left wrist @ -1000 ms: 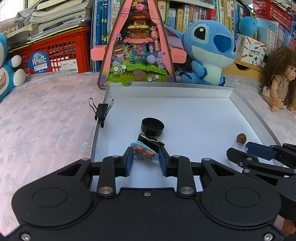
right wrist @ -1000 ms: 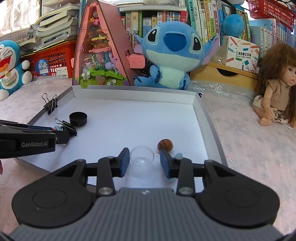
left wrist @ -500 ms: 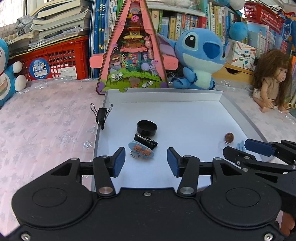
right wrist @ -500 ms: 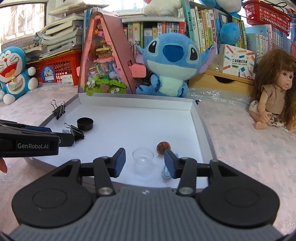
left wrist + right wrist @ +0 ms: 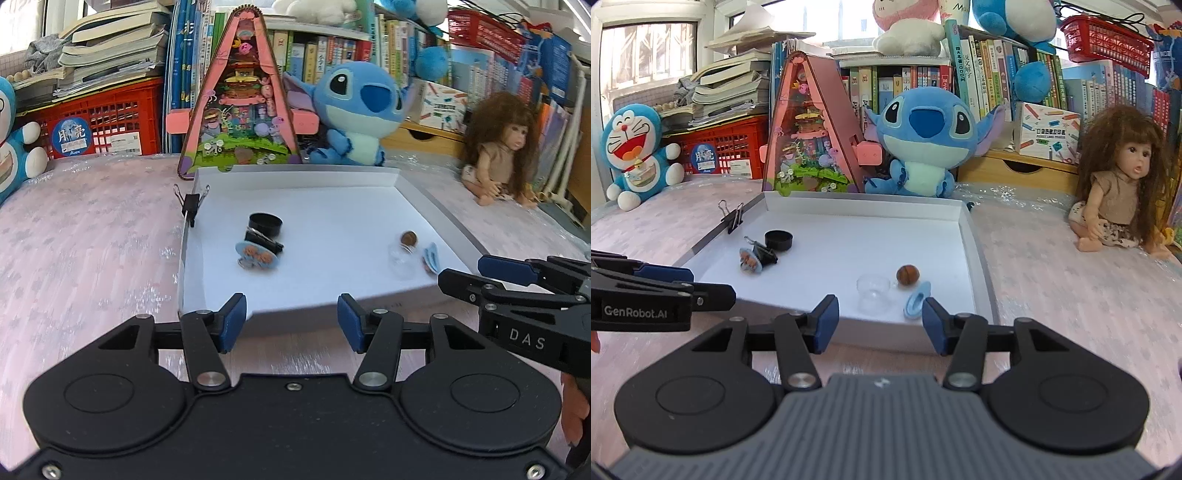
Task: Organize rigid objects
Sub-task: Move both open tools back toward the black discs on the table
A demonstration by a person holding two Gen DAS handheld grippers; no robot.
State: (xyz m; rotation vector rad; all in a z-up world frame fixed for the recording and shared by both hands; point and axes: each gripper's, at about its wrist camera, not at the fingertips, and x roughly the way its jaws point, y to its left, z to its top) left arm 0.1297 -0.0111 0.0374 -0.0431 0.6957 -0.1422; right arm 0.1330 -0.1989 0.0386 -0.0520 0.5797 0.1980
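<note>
- At the bottom of the left wrist view, the left gripper (image 5: 291, 323) stands wide apart and holds nothing; its blue pads sit just short of the near edge of the white tray (image 5: 424, 206).
- At the bottom of the right wrist view, the right gripper (image 5: 879, 325) is likewise spread wide and empty, at the tray's near edge.
- Just beyond the right gripper, in the centre of that view, lie a clear plastic cup (image 5: 874, 291), a light blue piece (image 5: 916, 303) to its right, and a brown nut (image 5: 908, 274) just behind them.
- Above the left gripper in its view, a round blue charm (image 5: 257, 254) touches a black binder clip (image 5: 264, 242), with a black cap (image 5: 265, 223) just behind.
- Toward the upper left of the tray, another binder clip (image 5: 191, 207) grips the tray's left wall.
- Across the top of both views stand a pink triangular toy house (image 5: 240, 110), a blue plush (image 5: 354, 110) and a doll (image 5: 506, 147).
</note>
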